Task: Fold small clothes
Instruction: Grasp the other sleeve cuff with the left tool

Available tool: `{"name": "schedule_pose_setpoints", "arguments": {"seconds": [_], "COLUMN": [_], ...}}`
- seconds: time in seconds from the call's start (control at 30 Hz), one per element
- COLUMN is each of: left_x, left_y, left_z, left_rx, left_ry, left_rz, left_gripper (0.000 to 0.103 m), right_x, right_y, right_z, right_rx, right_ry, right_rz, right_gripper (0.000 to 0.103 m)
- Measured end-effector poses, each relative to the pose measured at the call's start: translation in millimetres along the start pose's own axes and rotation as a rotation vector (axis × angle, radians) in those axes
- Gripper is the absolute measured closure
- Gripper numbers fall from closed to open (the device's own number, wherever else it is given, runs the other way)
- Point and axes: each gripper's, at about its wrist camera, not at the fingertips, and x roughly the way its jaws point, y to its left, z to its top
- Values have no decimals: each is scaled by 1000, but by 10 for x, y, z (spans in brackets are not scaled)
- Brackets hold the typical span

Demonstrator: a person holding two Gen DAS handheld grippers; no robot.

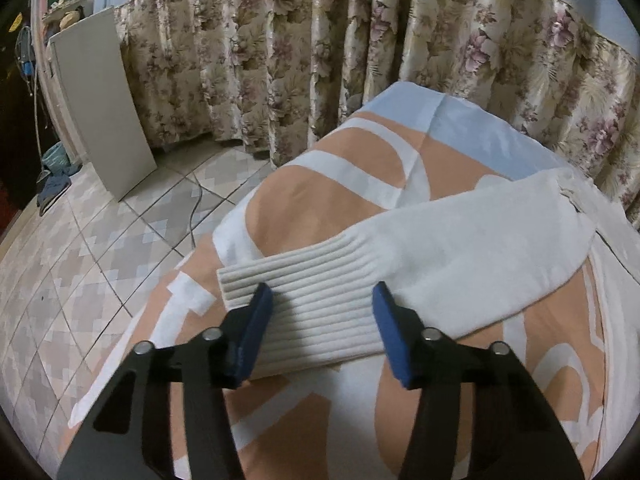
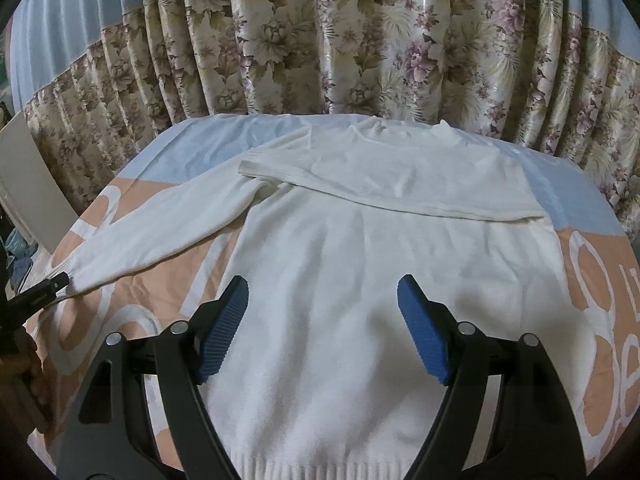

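A white knit sweater [image 2: 360,264] lies flat on a peach, white and light-blue bed cover [image 2: 188,280]. One sleeve [image 2: 380,176] is folded across the chest. The other sleeve [image 2: 160,232] stretches out to the left. Its ribbed cuff [image 1: 316,276] lies flat between the blue pads of my left gripper [image 1: 322,308], whose jaws stand apart on either side of it; the cuff is not bunched. In the right wrist view one of its fingers [image 2: 48,286] shows at that cuff. My right gripper [image 2: 322,300] hangs open over the sweater's lower body, holding nothing.
A flowered curtain [image 2: 320,48] hangs right behind the bed. Left of the bed is tiled floor [image 1: 100,260] with a cable [image 1: 196,204] and a pale board [image 1: 104,112] leaning upright. A person's hand [image 2: 32,368] shows at the left edge.
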Motion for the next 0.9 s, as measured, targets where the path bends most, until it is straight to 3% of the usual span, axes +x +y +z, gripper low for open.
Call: {"name": "schedule_pose_setpoints", "arguments": {"seconds": [0.07, 0.13, 0.23, 0.43, 0.63, 0.77, 0.83, 0.9], "left_x": [-8, -17, -21, -135, -93, -36, -31, -37], "left_y": [29, 39, 38, -118, -78, 55, 82, 106], "left_z": [12, 9, 22, 78, 93, 40, 33, 27], "left_rx": [-17, -26, -36, -21, -59, -91, -90, -104], "left_ry": [2, 3, 4, -29, -6, 6, -3, -15], "left_rz": [12, 17, 20, 32, 138, 172, 184, 191], "left_gripper": [69, 87, 103, 103, 103, 92, 57, 34], "right_x": [4, 13, 20, -2, -32, -18, -1, 11], "right_y": [-33, -65, -90, -122, -196, -257, -286, -301], "right_z": [-2, -6, -11, 3, 10, 10, 10, 2], "right_rx": [4, 11, 12, 8, 13, 10, 15, 20], "right_ry": [0, 4, 8, 4, 1, 8, 13, 17], "right_rz": [-4, -4, 0, 9, 13, 9, 5, 5], "right_gripper": [25, 25, 25, 25, 24, 24, 24, 24]}}
